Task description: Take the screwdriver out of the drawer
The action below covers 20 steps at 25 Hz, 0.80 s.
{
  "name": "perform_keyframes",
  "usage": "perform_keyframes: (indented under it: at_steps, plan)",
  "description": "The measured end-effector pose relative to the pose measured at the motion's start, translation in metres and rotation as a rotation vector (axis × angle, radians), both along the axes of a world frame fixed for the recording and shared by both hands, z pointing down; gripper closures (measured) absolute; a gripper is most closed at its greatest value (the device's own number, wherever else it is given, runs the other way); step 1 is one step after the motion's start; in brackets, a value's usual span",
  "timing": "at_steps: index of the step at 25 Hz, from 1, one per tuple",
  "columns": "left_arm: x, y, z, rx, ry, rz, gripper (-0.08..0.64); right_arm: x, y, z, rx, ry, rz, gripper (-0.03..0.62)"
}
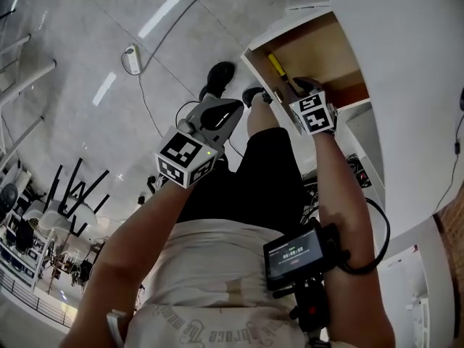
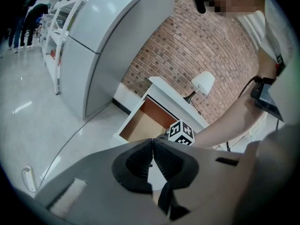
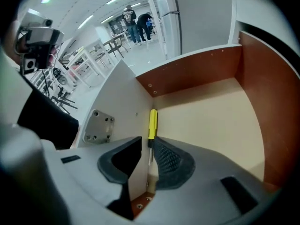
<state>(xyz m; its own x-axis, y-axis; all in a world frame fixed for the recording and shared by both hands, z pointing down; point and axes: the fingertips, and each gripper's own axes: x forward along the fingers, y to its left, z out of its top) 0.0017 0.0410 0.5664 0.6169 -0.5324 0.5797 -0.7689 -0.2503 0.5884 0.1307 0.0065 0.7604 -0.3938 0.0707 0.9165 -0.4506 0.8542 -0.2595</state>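
Note:
The drawer (image 1: 319, 49) stands pulled open, its pale wooden floor (image 3: 211, 111) bare except for a screwdriver (image 3: 152, 123) with a yellow handle. It lies along the left side wall, seen from above as screwdriver (image 1: 276, 64). My right gripper (image 3: 147, 142) is inside the drawer at that wall and open; the metal shaft runs down into the gap between its fingers, close to the right finger (image 3: 169, 159). In the head view the right gripper (image 1: 301, 85) sits over the shaft end. My left gripper (image 1: 230, 111) hangs shut and empty above the floor; in its own view the left gripper (image 2: 153, 146) faces the drawer (image 2: 143, 125).
The drawer belongs to a white desk (image 1: 406, 64) against a brick wall (image 2: 197, 46), with a white lamp (image 2: 204, 82) on top. A cable (image 1: 156, 114) and a white plug (image 1: 131, 59) lie on the floor. The person's legs stand beside the drawer front.

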Motion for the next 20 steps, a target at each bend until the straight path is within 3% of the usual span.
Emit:
perform_keyframes:
  at_steps: [9, 20]
  plan:
    - [-0.007, 0.021, 0.025, -0.04, 0.002, -0.035, 0.551, 0.001, -0.011, 0.033, 0.011, -0.006, 0.01, 0.522]
    - [-0.012, 0.032, 0.043, -0.064, -0.004, -0.056, 0.551, -0.033, -0.019, 0.057, -0.023, -0.063, 0.012, 0.529]
